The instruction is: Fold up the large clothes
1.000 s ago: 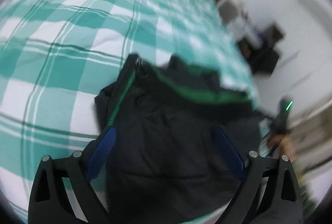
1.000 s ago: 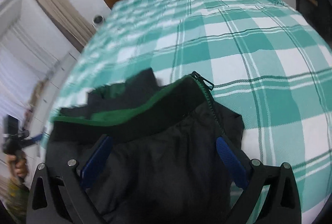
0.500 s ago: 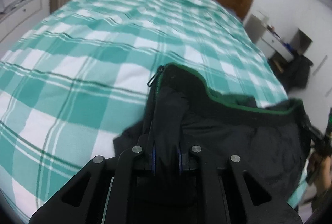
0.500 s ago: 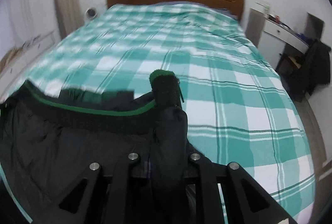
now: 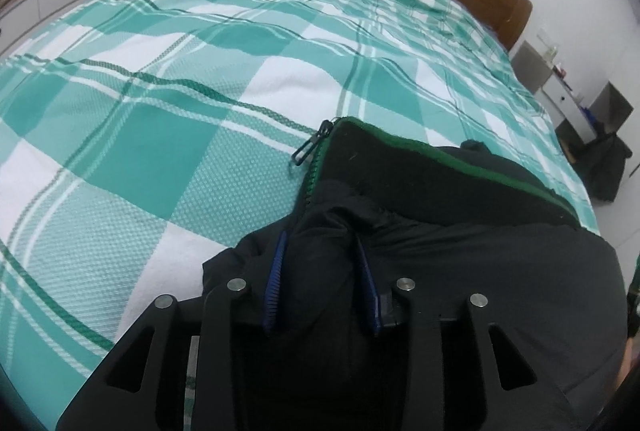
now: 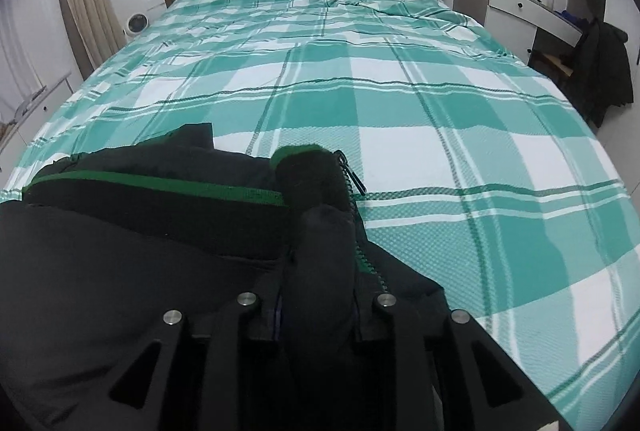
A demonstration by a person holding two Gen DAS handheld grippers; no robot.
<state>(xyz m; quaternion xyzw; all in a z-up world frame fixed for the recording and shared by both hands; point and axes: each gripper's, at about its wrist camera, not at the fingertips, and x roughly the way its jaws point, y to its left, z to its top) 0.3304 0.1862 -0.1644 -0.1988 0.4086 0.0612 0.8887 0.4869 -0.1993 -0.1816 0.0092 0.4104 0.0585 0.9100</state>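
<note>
Pinching black jacket folds, both hand-held grippers, left and right, jaws easing apart, right pads hidden.

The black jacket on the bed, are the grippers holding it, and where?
Both hold the black jacket near its collar: left gripper pinches a fold beside one zipper edge, right gripper the other.

I see even, soft indoor light, no glare; both views are sharp in the middle, fisheye-bent with dark corners, and the black jacket shows little detail
</note>
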